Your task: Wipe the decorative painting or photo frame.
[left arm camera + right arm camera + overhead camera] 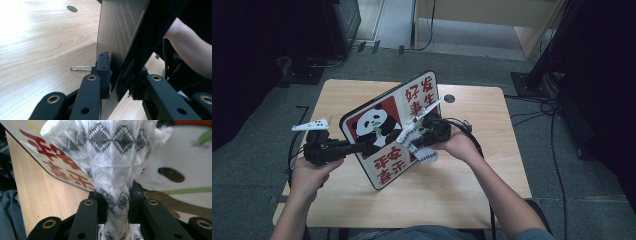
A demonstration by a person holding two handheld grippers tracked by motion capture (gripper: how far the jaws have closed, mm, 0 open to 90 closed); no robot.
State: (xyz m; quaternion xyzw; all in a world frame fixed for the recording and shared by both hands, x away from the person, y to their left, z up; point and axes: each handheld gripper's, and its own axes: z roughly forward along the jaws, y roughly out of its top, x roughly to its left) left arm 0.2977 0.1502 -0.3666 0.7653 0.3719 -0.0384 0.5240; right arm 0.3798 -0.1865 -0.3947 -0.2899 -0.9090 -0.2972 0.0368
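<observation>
High view: my left gripper (362, 148) clamps the edge of the glossy rounded panda board (389, 127), tilted above the wooden table (462, 190). My right gripper (418, 134) pinches a bunched white-grey knitted cloth (112, 157), apparently pressed to its face. Left gripper view shows the plain wood-grain back.

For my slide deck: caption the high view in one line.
Left gripper holds a panda board upright on the table while right gripper wipes it with a cloth.
</observation>
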